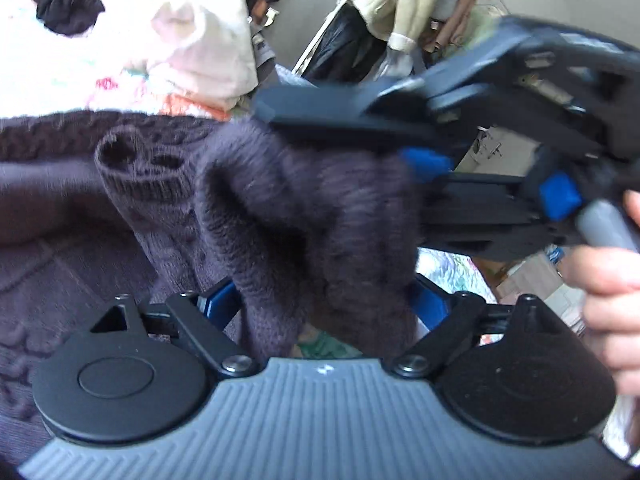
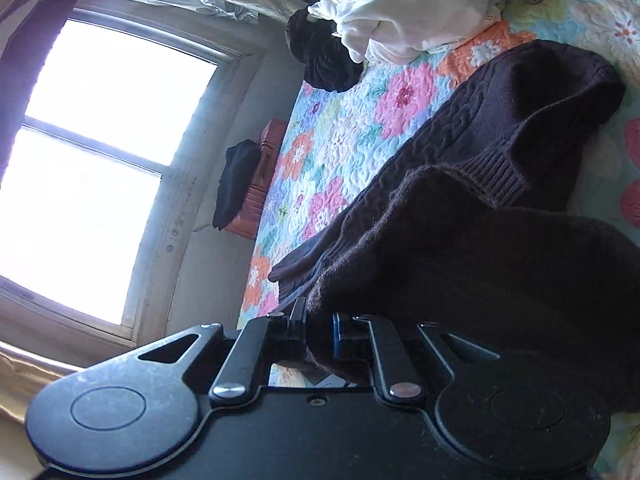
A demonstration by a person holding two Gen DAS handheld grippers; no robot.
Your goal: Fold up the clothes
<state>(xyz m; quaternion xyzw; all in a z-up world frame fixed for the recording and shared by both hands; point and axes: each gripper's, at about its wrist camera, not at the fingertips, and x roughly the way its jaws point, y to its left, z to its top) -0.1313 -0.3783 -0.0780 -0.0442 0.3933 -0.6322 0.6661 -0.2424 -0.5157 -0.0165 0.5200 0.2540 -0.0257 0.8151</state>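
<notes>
The bed point(image 2: 340, 128) is still strewn with an unfolded white heap point(image 2: 404, 12). The dark sweater point(image 2: 500, 128) lies on it, partly folded. Its sleeve point(image 1: 304, 216) is pinched by the right tool point(image 1: 276, 114); the left tool point(image 1: 320, 304) is spread wide around it.

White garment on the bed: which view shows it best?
The right wrist view: the white garment lies sharp and almost whole, bunched on the floral quilt beside a black garment. The left wrist view shows it blurred and washed out.
</notes>
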